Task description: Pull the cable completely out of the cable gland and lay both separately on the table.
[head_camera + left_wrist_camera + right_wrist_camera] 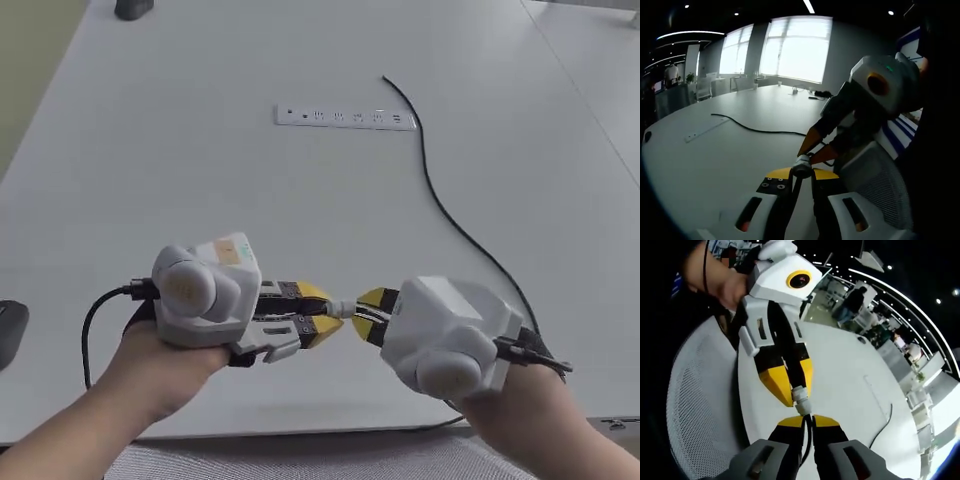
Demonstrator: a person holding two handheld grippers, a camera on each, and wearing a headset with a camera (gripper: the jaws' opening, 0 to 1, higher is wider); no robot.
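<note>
A small white cable gland (340,308) hangs just above the near edge of the white table (200,180), between the two grippers. My left gripper (328,311) comes in from the left and is shut on the gland (801,165). The gland's white body (801,397) sticks out of the left gripper's yellow tips. A thin black cable (807,436) leaves the gland and runs between the jaws of my right gripper (808,421), which is shut on it. In the head view the right gripper (362,313) faces the left one, tips almost touching. How much cable is still inside the gland is hidden.
A white power strip (345,117) lies at the far middle of the table. A long black cord (440,200) runs from it toward the near right edge. Dark objects sit at the top left (133,8) and at the left edge (10,330). A mesh chair (300,460) stands below the near edge.
</note>
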